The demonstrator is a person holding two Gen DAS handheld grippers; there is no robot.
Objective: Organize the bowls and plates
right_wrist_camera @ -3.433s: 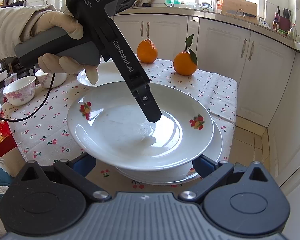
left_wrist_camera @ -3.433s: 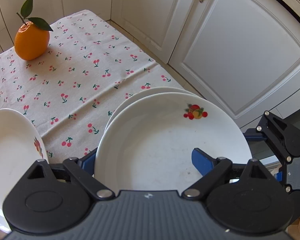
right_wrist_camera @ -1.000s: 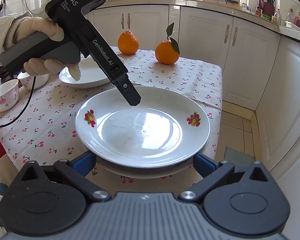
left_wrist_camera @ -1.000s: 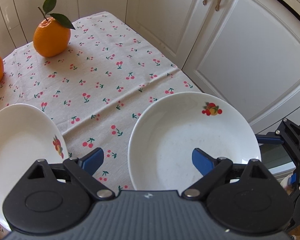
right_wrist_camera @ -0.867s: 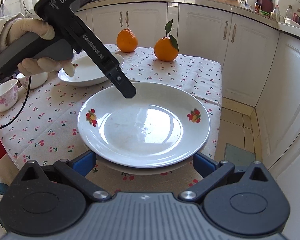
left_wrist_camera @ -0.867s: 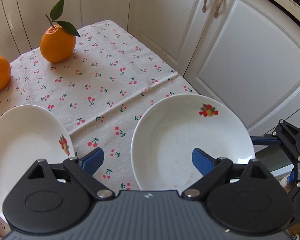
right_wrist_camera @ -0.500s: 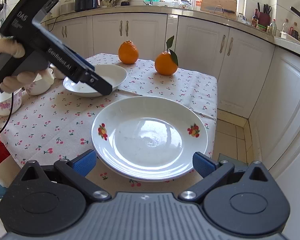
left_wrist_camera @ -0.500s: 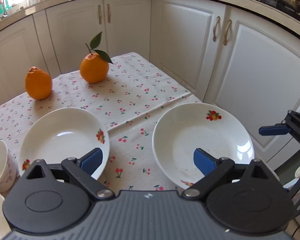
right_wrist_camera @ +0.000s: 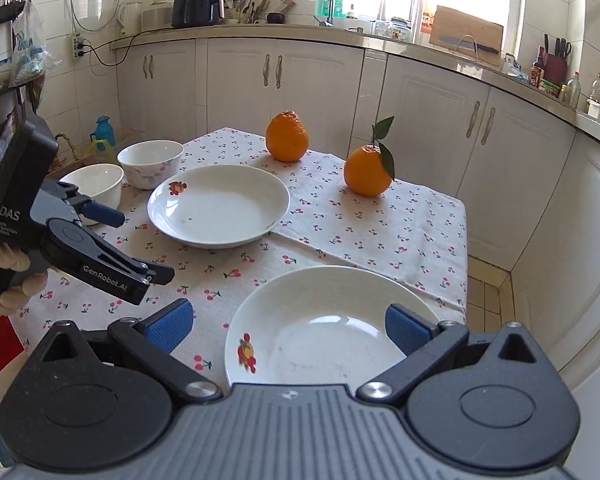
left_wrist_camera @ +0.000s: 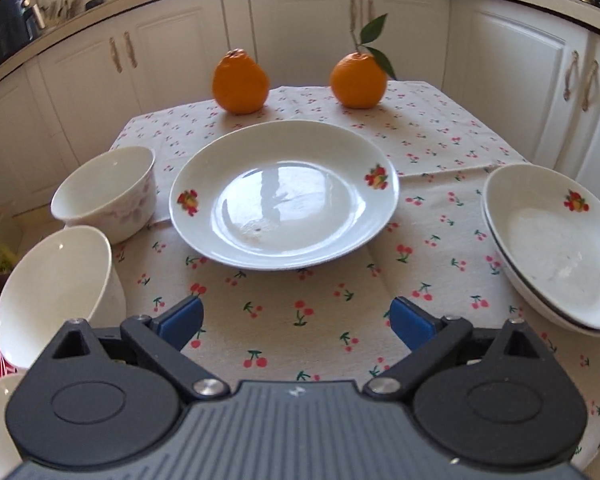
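Note:
A single white plate (left_wrist_camera: 284, 194) with fruit prints lies mid-table; it also shows in the right wrist view (right_wrist_camera: 218, 206). A stack of two white plates (left_wrist_camera: 556, 248) sits at the table's right edge, close under my right gripper (right_wrist_camera: 286, 330), which is open and empty. My left gripper (left_wrist_camera: 296, 320) is open and empty above the cloth, just short of the single plate; in the right wrist view it (right_wrist_camera: 136, 246) hangs left of the stack. Two white bowls (left_wrist_camera: 108, 192) (left_wrist_camera: 56, 292) stand at the left.
Two oranges (left_wrist_camera: 241, 82) (left_wrist_camera: 358, 80) stand at the far end of the cherry-print tablecloth (left_wrist_camera: 300, 312). White cabinets (right_wrist_camera: 480, 168) surround the table. The table edge drops to the floor at the right (right_wrist_camera: 488, 288).
My left gripper has swung away from the stacked plates to face the single plate and bowls. My right gripper has pulled back and risen from the stack. Both stay open.

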